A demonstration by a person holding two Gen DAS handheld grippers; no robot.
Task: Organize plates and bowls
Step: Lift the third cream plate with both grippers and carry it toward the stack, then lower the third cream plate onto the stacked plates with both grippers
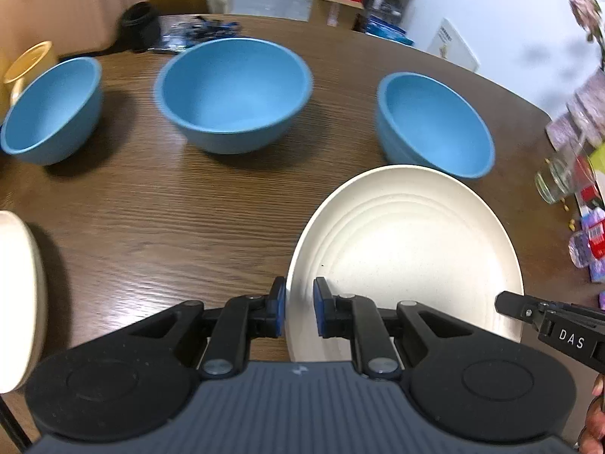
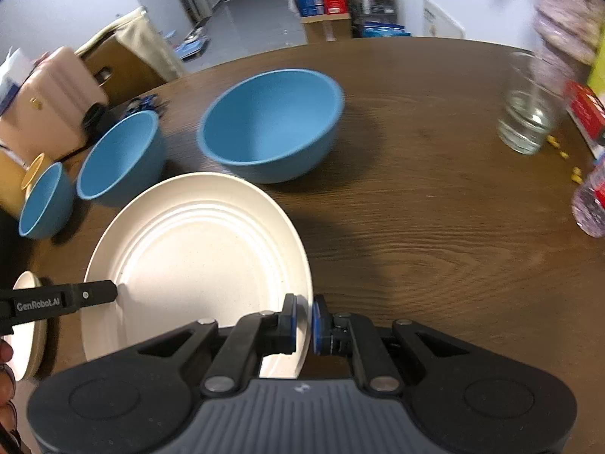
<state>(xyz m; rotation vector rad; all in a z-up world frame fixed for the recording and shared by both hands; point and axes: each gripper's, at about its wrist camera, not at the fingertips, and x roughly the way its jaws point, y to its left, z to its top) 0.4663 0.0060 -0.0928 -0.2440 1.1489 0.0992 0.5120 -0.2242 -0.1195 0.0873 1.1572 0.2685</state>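
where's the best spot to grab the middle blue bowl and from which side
Take the middle blue bowl by its rim, coming from above with one finger inside and one outside the near wall. It stands upright, open and empty, with bare table in front of it, and the round sides look too wide to span.

cream plate (image 1: 408,249) with ringed ridges, three plain blue bowls (image 1: 234,90), dark wood-grain table (image 1: 170,219).

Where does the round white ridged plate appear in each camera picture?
Left wrist view: white ridged plate lower right, its left rim in the left claw.
Right wrist view: same plate lower left, its right rim in the right claw.
Shared landmark: clear drinking glass.
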